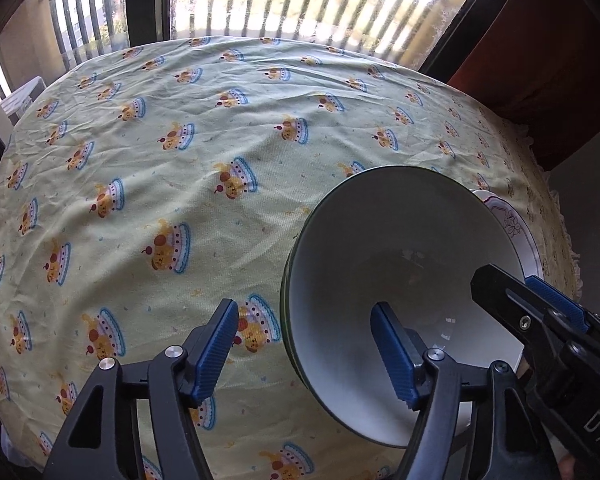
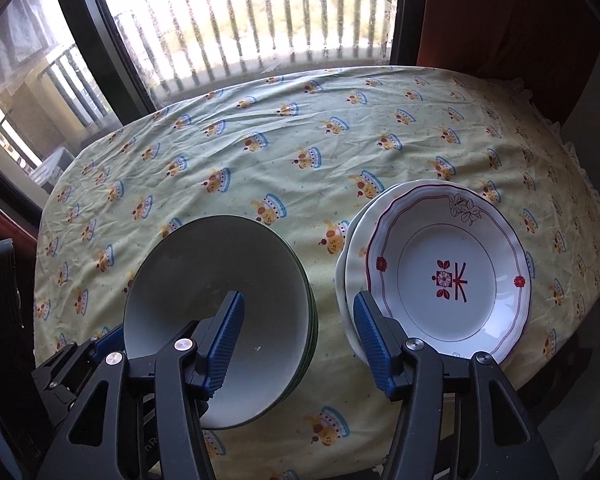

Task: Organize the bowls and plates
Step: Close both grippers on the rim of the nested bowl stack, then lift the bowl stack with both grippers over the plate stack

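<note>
A stack of white bowls with green rims (image 1: 404,248) (image 2: 220,276) rests on the cloth. To its right lies a stack of white plates (image 2: 444,276) (image 1: 512,220); the top one bears red flowers. My left gripper (image 1: 304,312) is open astride the bowls' left rim, one finger over the cloth and the other inside the top bowl. The right gripper (image 2: 300,300) (image 1: 508,280) is open too, its left pad inside the bowl and its right pad above the plates' left edge. Neither pair of pads presses on anything. The left gripper (image 2: 96,344) also shows low on the left in the right wrist view.
A yellow-green tablecloth (image 1: 160,160) (image 2: 300,140) with cake prints covers the round table. A window with railing (image 2: 260,20) runs along the far edge. A red curtain (image 2: 500,20) hangs at the back right. The frilled cloth edge (image 2: 592,208) falls away on the right.
</note>
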`<state>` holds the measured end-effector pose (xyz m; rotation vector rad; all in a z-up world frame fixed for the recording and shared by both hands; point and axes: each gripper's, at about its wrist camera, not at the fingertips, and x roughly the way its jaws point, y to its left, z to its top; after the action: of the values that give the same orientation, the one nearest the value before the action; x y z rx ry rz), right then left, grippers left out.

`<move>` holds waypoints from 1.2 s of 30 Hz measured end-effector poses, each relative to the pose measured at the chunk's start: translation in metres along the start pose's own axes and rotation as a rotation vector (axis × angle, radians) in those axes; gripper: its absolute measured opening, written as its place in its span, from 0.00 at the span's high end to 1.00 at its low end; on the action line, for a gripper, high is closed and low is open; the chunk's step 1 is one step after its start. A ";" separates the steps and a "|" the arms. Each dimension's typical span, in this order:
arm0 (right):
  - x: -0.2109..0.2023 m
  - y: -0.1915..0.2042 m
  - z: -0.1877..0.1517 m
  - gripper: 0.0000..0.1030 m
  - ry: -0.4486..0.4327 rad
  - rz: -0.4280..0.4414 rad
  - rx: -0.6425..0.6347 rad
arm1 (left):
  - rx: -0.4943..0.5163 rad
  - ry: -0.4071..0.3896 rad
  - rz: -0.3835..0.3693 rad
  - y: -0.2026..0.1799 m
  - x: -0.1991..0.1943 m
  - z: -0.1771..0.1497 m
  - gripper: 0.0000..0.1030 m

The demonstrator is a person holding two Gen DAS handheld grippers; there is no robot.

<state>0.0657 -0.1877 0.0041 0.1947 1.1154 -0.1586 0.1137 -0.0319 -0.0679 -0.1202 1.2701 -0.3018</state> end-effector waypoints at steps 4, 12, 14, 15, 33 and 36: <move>0.000 -0.002 -0.003 0.32 0.013 -0.002 0.037 | -0.016 0.051 -0.044 0.002 0.016 0.001 0.32; 0.013 -0.012 -0.002 0.29 0.054 0.002 0.090 | 0.008 0.048 -0.092 -0.008 0.018 0.004 0.46; 0.017 -0.014 0.000 0.29 0.052 0.011 0.086 | 0.003 0.052 -0.085 -0.009 0.018 0.005 0.46; 0.019 -0.015 0.001 0.29 0.051 0.012 0.078 | -0.001 0.053 -0.082 -0.009 0.018 0.005 0.46; 0.076 -0.035 0.021 0.53 0.221 0.304 -0.032 | -0.117 0.059 0.129 -0.023 0.018 0.005 0.46; 0.078 -0.030 0.024 0.56 0.233 0.333 -0.076 | -0.137 0.053 0.166 -0.026 0.016 0.002 0.46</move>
<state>0.1134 -0.2243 -0.0588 0.3343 1.3003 0.2079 0.1161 -0.0617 -0.0757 -0.1237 1.3442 -0.0754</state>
